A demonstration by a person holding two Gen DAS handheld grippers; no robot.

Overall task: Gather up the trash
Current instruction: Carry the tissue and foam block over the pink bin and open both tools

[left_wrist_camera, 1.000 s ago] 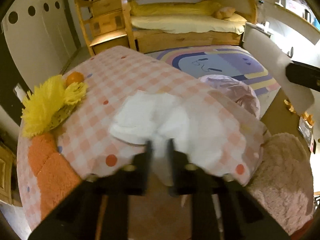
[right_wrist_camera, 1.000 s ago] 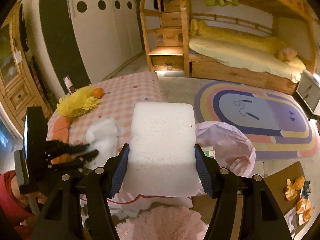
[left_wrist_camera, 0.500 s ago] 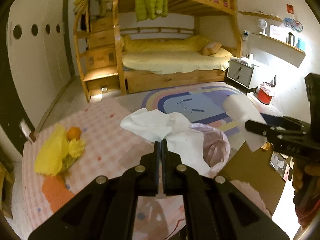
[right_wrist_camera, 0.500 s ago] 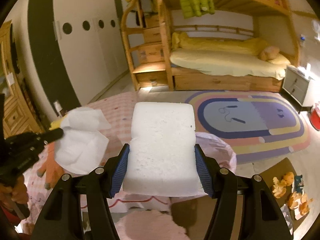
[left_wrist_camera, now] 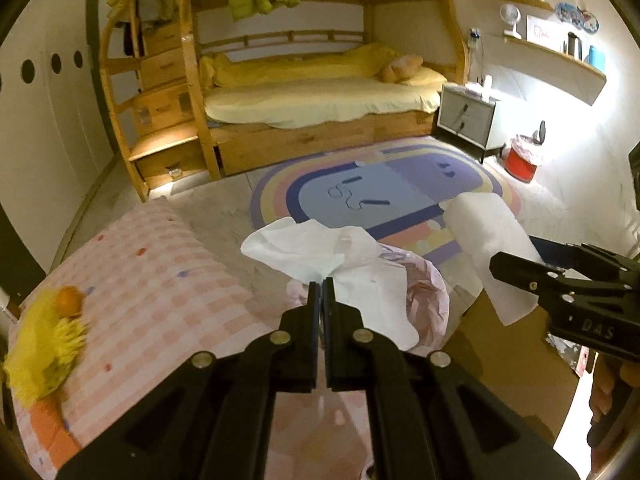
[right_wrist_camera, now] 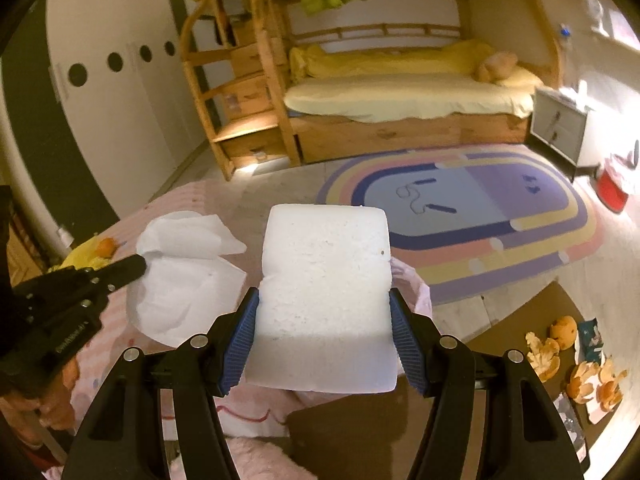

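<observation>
Child's bedroom: wooden bunk bed [left_wrist_camera: 320, 92], rainbow rug [left_wrist_camera: 384, 192], nightstand [left_wrist_camera: 466, 118], wall shelf [left_wrist_camera: 560, 56].

A tissue [left_wrist_camera: 320, 252] hangs from the left claw [left_wrist_camera: 321, 292] above a lined bin [left_wrist_camera: 424, 296], just right of the bench [left_wrist_camera: 160, 280]. The right claw [right_wrist_camera: 324, 308] holds a foam block [right_wrist_camera: 326, 280] right of the tissue. A rug [left_wrist_camera: 400, 192] lies behind the bin, a bed [left_wrist_camera: 320, 100] beyond.

Both views look forward and slightly down along their own tongs toward the bunk bed [left_wrist_camera: 320, 96] [right_wrist_camera: 404, 92] across the room. The left view rides close above the worktop [left_wrist_camera: 152, 280], left of the rug [left_wrist_camera: 384, 196]. The right view sits further right. Both share bed, rug [right_wrist_camera: 472, 216], worktop [right_wrist_camera: 176, 204] and each other's tongs.
</observation>
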